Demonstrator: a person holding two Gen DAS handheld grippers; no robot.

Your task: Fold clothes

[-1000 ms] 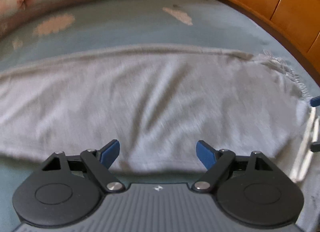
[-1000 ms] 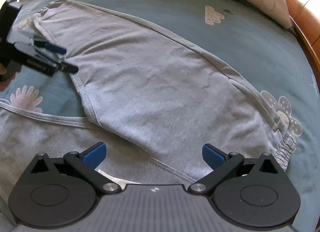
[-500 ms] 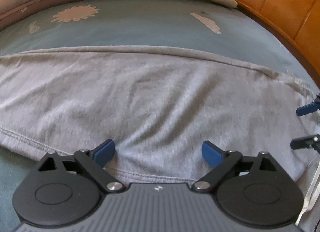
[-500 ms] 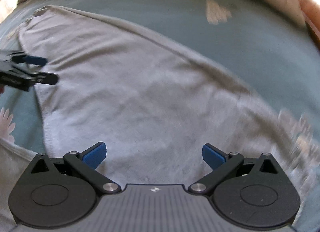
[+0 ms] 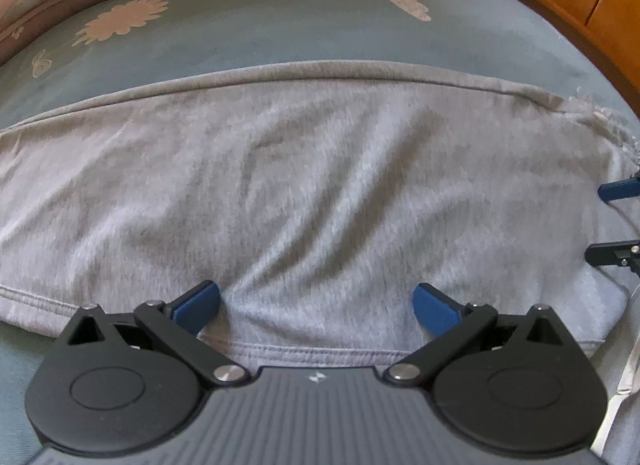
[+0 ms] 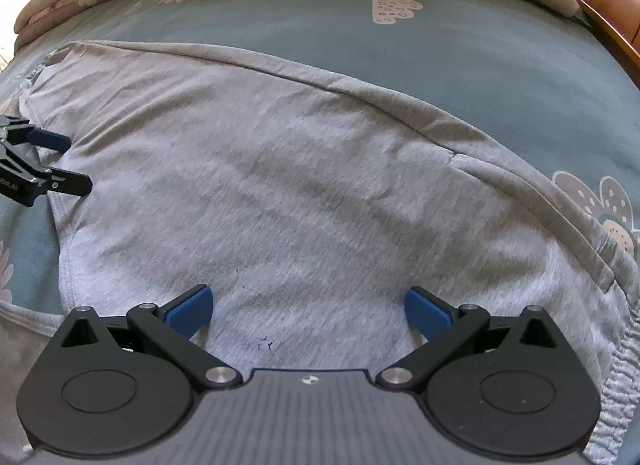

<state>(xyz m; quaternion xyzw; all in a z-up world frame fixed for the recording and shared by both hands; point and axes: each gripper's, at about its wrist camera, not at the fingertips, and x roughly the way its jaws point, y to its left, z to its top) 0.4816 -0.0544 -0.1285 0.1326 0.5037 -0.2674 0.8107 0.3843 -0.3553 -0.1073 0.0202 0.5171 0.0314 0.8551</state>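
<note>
Grey trousers [image 6: 304,185] lie flat on bed sheet [image 6: 440,57], folded lengthwise; waistband at R end, near flower print [image 6: 612,209]. L gripper [image 5: 316,305] over trousers' near hem; jaws have just been opening, now wide, nothing held. R gripper [image 6: 308,305] over trousers; jaws wide apart, holding nothing.

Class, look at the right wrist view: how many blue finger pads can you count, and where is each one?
3. Two pads belong to the right gripper, low over the grey garment. One belongs to the left gripper at the left edge; its other pad is hidden.
</note>
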